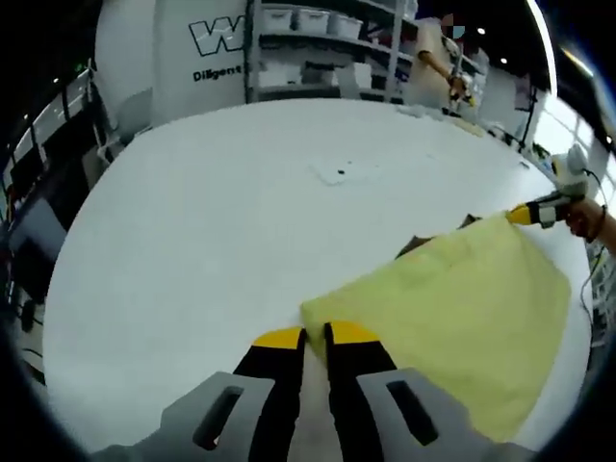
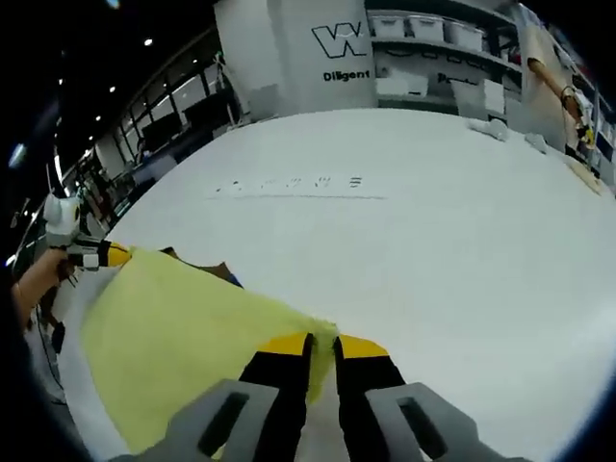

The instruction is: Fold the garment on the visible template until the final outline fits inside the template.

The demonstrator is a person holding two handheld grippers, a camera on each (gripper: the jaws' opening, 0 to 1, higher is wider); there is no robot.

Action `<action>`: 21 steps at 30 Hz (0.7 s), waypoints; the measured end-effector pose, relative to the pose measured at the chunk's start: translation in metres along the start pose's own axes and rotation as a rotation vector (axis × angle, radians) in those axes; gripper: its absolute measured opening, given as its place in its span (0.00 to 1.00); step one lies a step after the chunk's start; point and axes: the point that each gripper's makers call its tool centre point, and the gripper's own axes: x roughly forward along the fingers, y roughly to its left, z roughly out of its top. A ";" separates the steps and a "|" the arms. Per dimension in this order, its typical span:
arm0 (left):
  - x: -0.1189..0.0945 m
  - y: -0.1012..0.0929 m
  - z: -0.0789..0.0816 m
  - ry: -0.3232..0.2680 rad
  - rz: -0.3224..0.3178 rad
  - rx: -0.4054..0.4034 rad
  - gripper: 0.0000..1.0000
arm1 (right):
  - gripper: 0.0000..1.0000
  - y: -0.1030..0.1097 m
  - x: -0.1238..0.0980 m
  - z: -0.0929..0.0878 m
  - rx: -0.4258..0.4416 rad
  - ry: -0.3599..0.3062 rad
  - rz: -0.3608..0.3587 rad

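Left gripper view, garment: the yellow garment point(image 1: 462, 308) is spread near the right edge of the white table point(image 1: 241, 221), one corner at the left gripper point(image 1: 316, 337).
Left gripper view, tongs: the jaws are clenched on that corner; the right gripper point(image 1: 525, 214) pinches the far corner.
Right gripper view, garment: the cloth hangs stretched between the right gripper point(image 2: 323, 345), closed on its corner, and the left gripper point(image 2: 114, 255).
Handling: I judge it light, soft and limp; corners are the best hold.
Hidden: something dark point(image 1: 419, 245) shows behind the garment's far edge; whether this is the template is unclear. The faint marks point(image 2: 289, 183) are unreadable.
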 end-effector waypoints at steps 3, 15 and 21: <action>-0.005 -0.002 0.004 -0.015 -0.013 -0.018 0.17 | 0.12 0.001 -0.004 0.002 0.034 -0.014 0.010; -0.031 -0.012 0.012 -0.053 -0.052 -0.037 0.43 | 0.57 0.026 -0.023 0.003 0.120 -0.038 0.105; -0.046 -0.021 0.008 -0.063 -0.067 -0.016 0.59 | 0.69 0.041 -0.035 -0.005 0.080 -0.017 0.146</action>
